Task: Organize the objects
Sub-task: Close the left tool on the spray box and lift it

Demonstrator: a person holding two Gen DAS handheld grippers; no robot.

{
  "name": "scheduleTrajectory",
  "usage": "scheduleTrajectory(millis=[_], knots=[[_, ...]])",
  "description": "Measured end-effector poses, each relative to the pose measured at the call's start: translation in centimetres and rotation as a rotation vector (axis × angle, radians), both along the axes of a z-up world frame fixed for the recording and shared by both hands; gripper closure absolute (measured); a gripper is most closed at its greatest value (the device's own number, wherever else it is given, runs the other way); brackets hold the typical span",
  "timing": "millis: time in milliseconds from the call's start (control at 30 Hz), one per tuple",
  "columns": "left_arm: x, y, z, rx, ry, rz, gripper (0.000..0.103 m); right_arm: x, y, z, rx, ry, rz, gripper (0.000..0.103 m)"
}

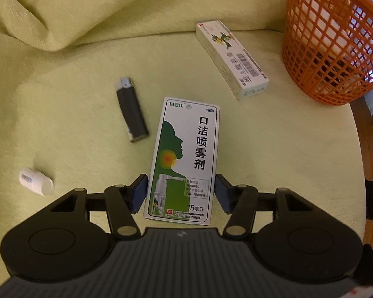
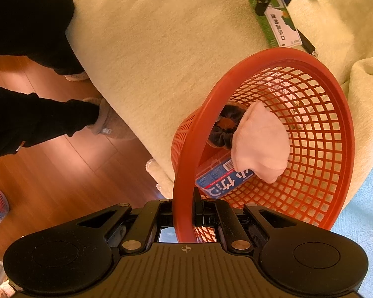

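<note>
**Left tongs straddle spray box, right tongs hold basket rim**

Left gripper [image 1: 181, 195] is spread wide, one blue pad on each side of the near end of the spray box [image 1: 184, 159]. The left pad looks touching or nearly so; a small gap shows at the right pad. Not yet clamped. The box lies flat on the green cushion [image 1: 62, 124], toward its near edge. Just left of the box sits a black lighter [image 1: 131, 109], and a small white bottle [image 1: 36, 184] lies farther left. Beyond the box, toward the far right of the cushion, is a long white carton [image 1: 232, 59], close to the basket.

Right gripper [image 2: 186, 213] is clenched on the rim of the orange basket [image 2: 323, 129], which tips at the cushion's right edge. Inside: a pink cloth [image 2: 259, 144], a dark scrunchie [image 2: 225, 126], a blue packet [image 2: 221, 181].

Risks, as a guess: the grip sits at the box's very end, so it may pivot or droop on lifting. An uneven close could skid the box into the lighter. The tilted basket hangs on a thin rim hold; a slip could spill the contents.
</note>
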State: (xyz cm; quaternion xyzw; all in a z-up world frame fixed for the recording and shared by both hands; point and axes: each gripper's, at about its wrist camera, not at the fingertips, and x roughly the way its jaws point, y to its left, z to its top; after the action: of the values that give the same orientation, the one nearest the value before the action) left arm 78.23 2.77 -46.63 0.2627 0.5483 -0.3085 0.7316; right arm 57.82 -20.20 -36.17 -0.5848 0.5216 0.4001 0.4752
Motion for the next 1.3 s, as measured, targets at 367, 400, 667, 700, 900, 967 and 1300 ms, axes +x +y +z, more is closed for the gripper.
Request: scheduleTrajectory(millis=[367,400,667,700,900,967,1300], knots=[[-2.5,0.5,-0.3,-0.017,-0.072,-0.029,0.050,-0.1,0.2,-0.2,-0.002,-0.003,-0.001,0.101],[-2.4,0.5,-0.3,-0.017,-0.075,-0.030,0.050,-0.1,0.3,-0.2,-0.003,-0.003,-0.002,0.101],[-2.6,0.3,-0.3,0.001,-0.063,-0.006,0.052,-0.2,0.4,-0.2,0.000,-0.009,-0.005,0.101],[-2.6,0.3,-0.1,0.000,-0.056,-0.001,0.052,-0.1,0.4,-0.1,0.000,-0.010,-0.004,0.101],[-3.3,0.2,2.1,-0.008,-0.044,0.015,0.053,-0.2,0.6,0.0,0.001,-0.011,-0.006,0.101],[-3.6,0.1,3.1,-0.016,-0.041,0.021,0.053,-0.2,0.7,0.0,0.001,-0.009,-0.003,0.101],[-4.7,-0.2,6.4,-0.046,-0.041,0.056,0.053,-0.3,0.8,-0.2,0.000,-0.005,0.008,0.101]])
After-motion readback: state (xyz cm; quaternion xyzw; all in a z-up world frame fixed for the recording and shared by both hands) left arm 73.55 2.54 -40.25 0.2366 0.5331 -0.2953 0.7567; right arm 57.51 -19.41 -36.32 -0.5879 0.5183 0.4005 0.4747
